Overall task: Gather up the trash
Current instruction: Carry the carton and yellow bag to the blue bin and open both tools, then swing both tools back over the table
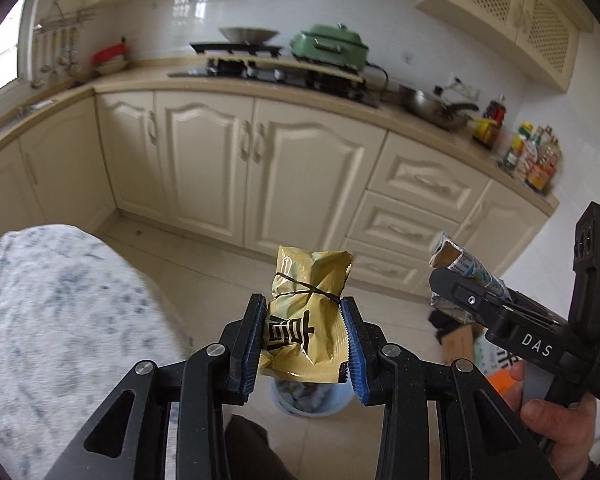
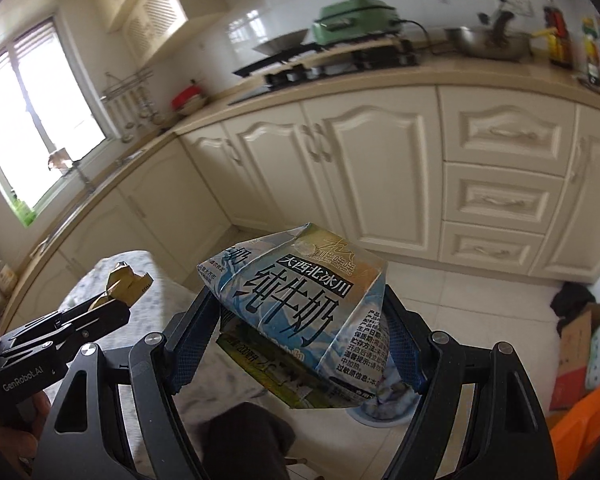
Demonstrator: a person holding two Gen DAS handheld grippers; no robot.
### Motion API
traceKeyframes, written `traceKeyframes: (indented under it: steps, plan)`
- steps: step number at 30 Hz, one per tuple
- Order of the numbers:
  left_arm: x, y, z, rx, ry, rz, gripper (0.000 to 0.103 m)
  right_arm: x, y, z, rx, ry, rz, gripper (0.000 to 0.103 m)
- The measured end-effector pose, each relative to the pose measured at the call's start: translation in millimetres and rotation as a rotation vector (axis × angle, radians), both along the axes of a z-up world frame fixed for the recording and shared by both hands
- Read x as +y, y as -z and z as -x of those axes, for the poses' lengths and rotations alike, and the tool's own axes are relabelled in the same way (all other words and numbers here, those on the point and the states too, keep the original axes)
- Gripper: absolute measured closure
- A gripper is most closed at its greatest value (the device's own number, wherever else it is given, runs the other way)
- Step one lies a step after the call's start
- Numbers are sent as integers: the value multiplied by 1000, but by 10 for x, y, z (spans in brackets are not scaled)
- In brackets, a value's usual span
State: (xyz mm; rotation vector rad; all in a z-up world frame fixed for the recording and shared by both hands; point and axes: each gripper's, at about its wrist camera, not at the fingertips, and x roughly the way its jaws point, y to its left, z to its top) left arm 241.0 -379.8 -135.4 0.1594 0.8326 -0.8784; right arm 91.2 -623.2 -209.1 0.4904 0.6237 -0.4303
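2 pieces of trash are held at this moment, 1 in each gripper. The left gripper [image 1: 304,344] is closed on a crumpled gold foil snack wrapper with black print [image 1: 306,312]; its blue ribbed pads [image 1: 352,348] press the wrapper from both sides at the lower half, and the top of the wrapper stands free above them. The right gripper [image 2: 300,344] has its jaws wide, but they clamp a flattened blue-and-white milk carton with black Chinese letters [image 2: 300,300] across its width, so it is gripping, not empty.

The landmark is the round pale blue waste bin [image 1: 304,400] on the tiled floor. In the left wrist view the wrapper hangs directly above the bin, whose rim shows just under the pads. In the right wrist view the carton covers most of the bin [image 2: 376,412], and only a part of the rim shows under the carton's lower right corner. To the left of the bin stands a table with a white and blue speckled cloth [image 1: 60,320]; to the right of it lies a brown cardboard box [image 2: 576,344]; behind it runs the row of cream cabinet doors [image 1: 220,168].

I judge that the step in hand is bringing both items over the bin for release. To do it well, each piece should be centred over the bin's mouth before the jaws open. The carton is wide and light, so it may catch on the rim or drift; lowering it near the mouth first would help. Releasing 1 item at a time seems safer.
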Motion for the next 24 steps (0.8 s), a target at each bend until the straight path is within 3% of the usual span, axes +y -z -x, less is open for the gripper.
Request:
traceKeyframes:
  steps: [12,19,21,23,24]
  plan:
    - [-1141,759,-496,186,104,-126,70,-598,782,98,113,99,-132,24]
    - [-1942,1338,-1136,296,163,-185,70,-877,1194,66,124,126,-236,21]
    - [-2176,1501,-1302,290,163,-236,62,-978,1345,37,148,141,-269,21]
    - [-2316,1618,-1441,285,132,-280,38,-1081,1482,48,159,173,-311,17]
    - [-2343,1641,-1490,280,118,-279,34,-1111,1532,65,161,188,-329,12]
